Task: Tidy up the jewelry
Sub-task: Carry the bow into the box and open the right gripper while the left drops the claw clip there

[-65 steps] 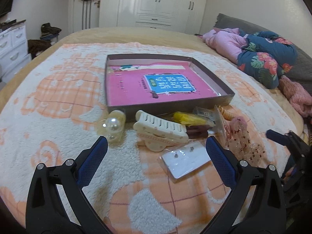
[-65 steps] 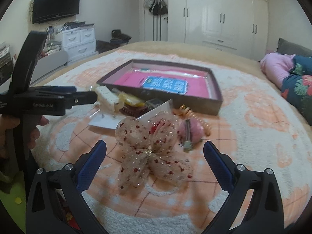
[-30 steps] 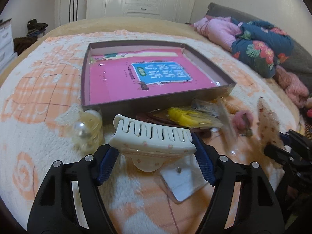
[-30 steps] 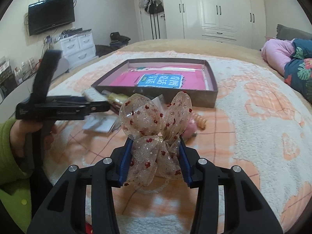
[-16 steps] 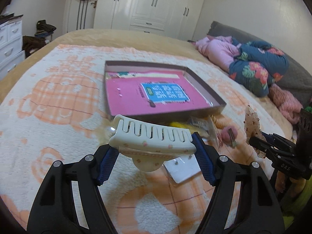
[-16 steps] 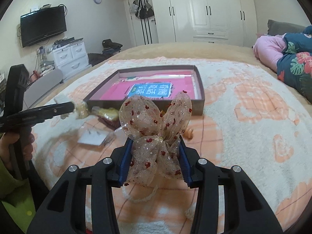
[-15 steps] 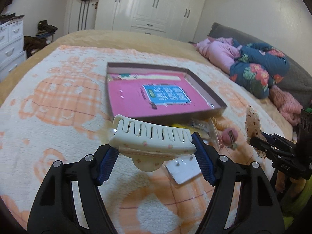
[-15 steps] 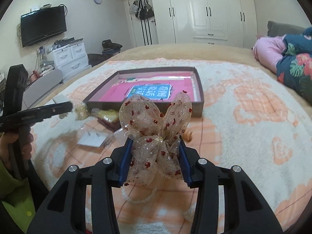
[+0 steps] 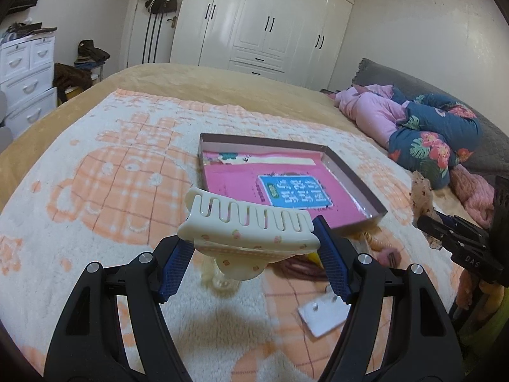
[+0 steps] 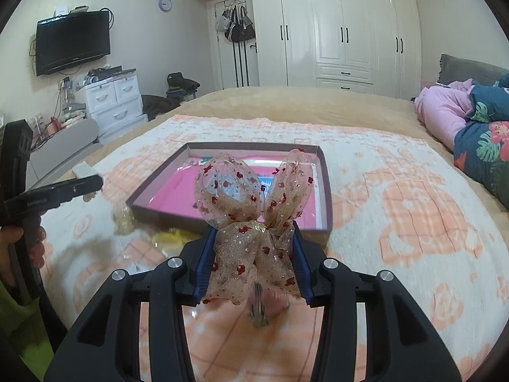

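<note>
Both lifted since pickup: cream plastic claw hair clip (image 9: 246, 234) clamped in left tool (image 9: 251, 254), sheer red-spotted organza bow (image 10: 253, 219) pinched in right tool (image 10: 253, 264), held short of shallow pink-lined cardboard box (image 9: 350, 172). Risk: limp bow slipping, missing box.

On the bed: one shallow box (image 9: 356, 172), one white claw clip (image 9: 248, 229), one sheer spotted bow (image 10: 251, 216), one earring card (image 9: 323, 313), and two handheld grippers, left gripper (image 9: 254, 256) and right gripper (image 10: 253, 267).
</note>
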Demonstrator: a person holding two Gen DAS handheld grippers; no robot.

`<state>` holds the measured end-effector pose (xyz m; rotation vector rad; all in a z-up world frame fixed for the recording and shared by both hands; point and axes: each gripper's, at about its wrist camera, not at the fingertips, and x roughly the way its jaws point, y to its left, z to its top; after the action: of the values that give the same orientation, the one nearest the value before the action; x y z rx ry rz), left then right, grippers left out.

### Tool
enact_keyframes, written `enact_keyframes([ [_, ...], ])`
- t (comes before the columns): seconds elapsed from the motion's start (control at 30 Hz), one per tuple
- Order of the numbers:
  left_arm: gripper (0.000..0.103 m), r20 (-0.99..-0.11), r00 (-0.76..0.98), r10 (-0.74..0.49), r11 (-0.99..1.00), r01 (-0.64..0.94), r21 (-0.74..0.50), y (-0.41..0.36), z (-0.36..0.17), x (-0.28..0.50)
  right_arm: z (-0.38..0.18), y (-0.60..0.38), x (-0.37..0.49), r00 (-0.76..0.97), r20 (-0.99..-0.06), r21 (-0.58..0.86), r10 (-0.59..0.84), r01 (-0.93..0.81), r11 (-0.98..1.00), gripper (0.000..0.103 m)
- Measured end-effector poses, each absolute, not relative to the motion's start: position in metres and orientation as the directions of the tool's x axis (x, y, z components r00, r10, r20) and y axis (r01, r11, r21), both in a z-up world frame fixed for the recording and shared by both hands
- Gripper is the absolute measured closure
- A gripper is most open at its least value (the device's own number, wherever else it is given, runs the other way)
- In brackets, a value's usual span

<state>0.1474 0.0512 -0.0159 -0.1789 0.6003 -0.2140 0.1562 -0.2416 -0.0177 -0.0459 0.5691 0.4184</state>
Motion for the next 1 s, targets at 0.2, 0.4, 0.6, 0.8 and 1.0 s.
enact_keyframes([
  [0.2, 0.039, -0.515, 0.818, -0.255, 0.96, 0.152, -0.234, 0.047, -0.008, 0.164, -0.009, -0.235, 0.175, 0.765, -0.527, 0.07, 0.372, -0.396, 0.915, 0.061],
  [0.4, 0.039, -0.525, 0.808, -0.267, 0.958, 0.165, -0.233, 0.037, -0.006, 0.189, -0.004, -0.235, 0.191, 0.772, -0.527, 0.069, 0.356, -0.378, 0.923, 0.06],
  [0.6, 0.039, -0.536, 0.796, -0.282, 0.955, 0.176, -0.24, 0.026, -0.011, 0.213, -0.003, -0.239, 0.211, 0.784, -0.528, 0.058, 0.325, -0.348, 0.936, 0.06],
  [0.8, 0.039, -0.558, 0.781, -0.279, 0.957, 0.178, -0.23, 0.016, -0.018, 0.238, -0.008, -0.243, 0.236, 0.787, -0.543, 0.045, 0.294, -0.322, 0.946, 0.06],
  [1.0, 0.039, -0.587, 0.767, -0.26, 0.964, 0.168, -0.208, 0.012, -0.036, 0.251, -0.018, -0.246, 0.264, 0.764, -0.582, 0.062, 0.278, -0.3, 0.952, 0.06],
])
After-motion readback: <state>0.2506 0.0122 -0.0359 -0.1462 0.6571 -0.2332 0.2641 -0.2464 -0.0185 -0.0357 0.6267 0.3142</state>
